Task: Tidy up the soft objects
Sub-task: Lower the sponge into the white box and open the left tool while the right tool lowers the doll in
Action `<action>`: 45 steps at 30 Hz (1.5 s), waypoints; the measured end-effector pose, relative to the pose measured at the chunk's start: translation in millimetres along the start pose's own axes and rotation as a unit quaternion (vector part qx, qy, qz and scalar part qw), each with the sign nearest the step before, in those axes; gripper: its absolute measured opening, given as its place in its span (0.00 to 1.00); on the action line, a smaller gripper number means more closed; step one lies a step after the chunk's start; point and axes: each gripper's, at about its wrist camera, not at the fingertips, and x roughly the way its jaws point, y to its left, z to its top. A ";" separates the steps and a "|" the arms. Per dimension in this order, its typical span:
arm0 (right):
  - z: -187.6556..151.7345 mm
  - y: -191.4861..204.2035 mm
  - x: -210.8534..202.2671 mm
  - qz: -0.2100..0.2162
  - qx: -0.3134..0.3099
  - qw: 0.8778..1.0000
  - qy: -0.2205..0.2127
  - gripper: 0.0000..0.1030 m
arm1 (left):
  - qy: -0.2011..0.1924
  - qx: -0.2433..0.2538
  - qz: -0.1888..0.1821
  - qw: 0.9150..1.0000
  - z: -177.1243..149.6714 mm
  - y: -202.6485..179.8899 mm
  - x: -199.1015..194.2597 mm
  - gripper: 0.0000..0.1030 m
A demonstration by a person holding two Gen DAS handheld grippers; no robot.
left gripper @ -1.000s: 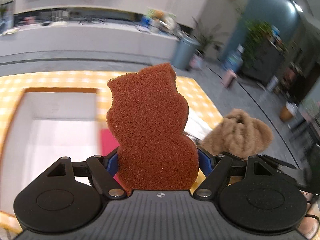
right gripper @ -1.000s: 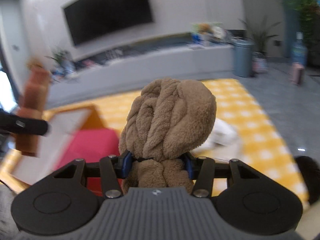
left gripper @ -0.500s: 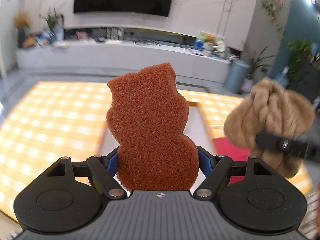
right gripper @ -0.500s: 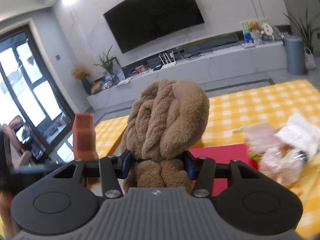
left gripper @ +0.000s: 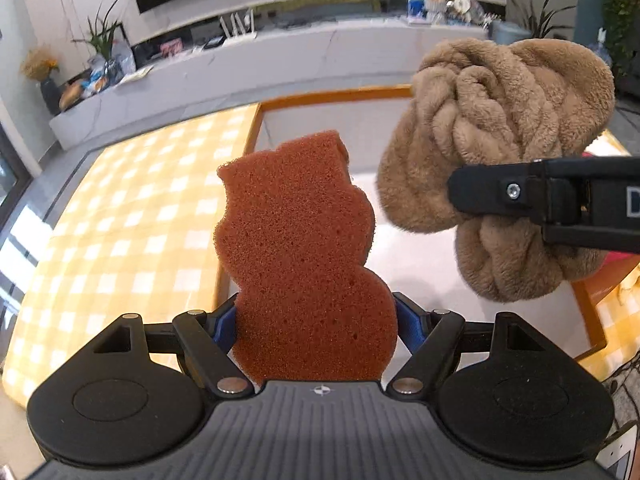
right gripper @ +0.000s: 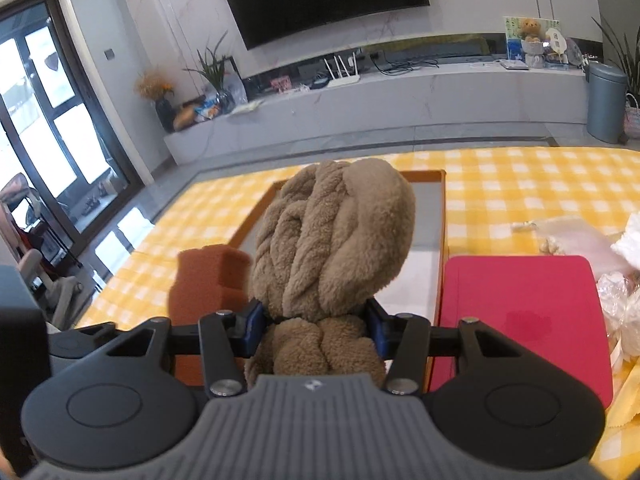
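My left gripper [left gripper: 316, 326] is shut on an orange-brown sponge [left gripper: 300, 240] shaped like a cat, held upright above a white tray with an orange rim [left gripper: 332, 98]. My right gripper [right gripper: 316, 330] is shut on a knotted tan plush toy [right gripper: 336, 232], which also hangs over the tray. In the left wrist view the plush toy [left gripper: 500, 128] sits to the right of the sponge with a right finger [left gripper: 520, 192] across it. The sponge [right gripper: 204, 284] shows at the left in the right wrist view.
A yellow checked cloth [left gripper: 120, 216] covers the table. A red flat mat [right gripper: 520, 312] lies right of the tray [right gripper: 443, 216]. Crumpled clear plastic bags and white paper [right gripper: 616, 272] lie at the far right. A TV bench and plants stand behind.
Both grippers have swung left and come together over the tray. The plush toy now hangs close beside the sponge. Both grips are unchanged.
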 end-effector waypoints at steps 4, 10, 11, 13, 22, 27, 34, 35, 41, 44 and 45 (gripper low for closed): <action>-2.7 3.0 3.7 -0.004 -0.001 1.000 0.006 0.49 | -0.016 0.023 -0.004 1.000 -2.4 5.2 -14.7 0.92; -5.0 0.2 13.2 -0.004 0.013 1.000 0.016 0.49 | -0.073 -0.023 -0.045 0.996 -6.6 40.9 -42.3 0.97; -5.2 1.3 16.4 -0.003 0.015 1.000 0.019 0.49 | -0.082 -0.039 -0.055 0.994 -7.9 48.6 -44.9 0.97; -6.6 3.6 21.7 0.000 0.018 1.000 0.025 0.49 | -0.094 -0.064 -0.077 0.990 -7.7 60.8 -44.8 0.98; -10.5 15.5 34.8 -0.011 0.005 0.999 0.038 0.48 | -0.019 -0.025 -0.136 0.990 2.8 39.5 3.7 0.90; -9.2 8.5 30.6 -0.015 0.007 0.999 0.033 0.48 | -0.046 -0.010 -0.162 0.986 -1.1 32.5 -5.1 0.93; -9.1 1.7 22.7 -0.008 0.019 1.000 0.023 0.49 | -0.090 -0.056 -0.211 0.972 -6.5 62.6 -20.6 0.98; -9.1 1.2 23.1 -0.003 0.022 0.999 0.025 0.49 | -0.089 -0.067 -0.202 0.973 -5.5 66.7 -18.6 0.98; -12.8 7.6 35.7 -0.002 0.017 0.999 0.048 0.49 | -0.115 -0.147 -0.123 0.975 -5.1 93.0 -18.2 0.98; -14.1 9.2 40.1 -0.003 0.026 0.998 0.049 0.49 | -0.120 -0.190 -0.115 0.968 -7.3 107.3 -19.4 0.98; -14.0 10.1 41.7 -0.003 0.028 0.998 0.050 0.49 | -0.119 -0.197 -0.114 0.966 -6.8 110.1 -17.3 0.98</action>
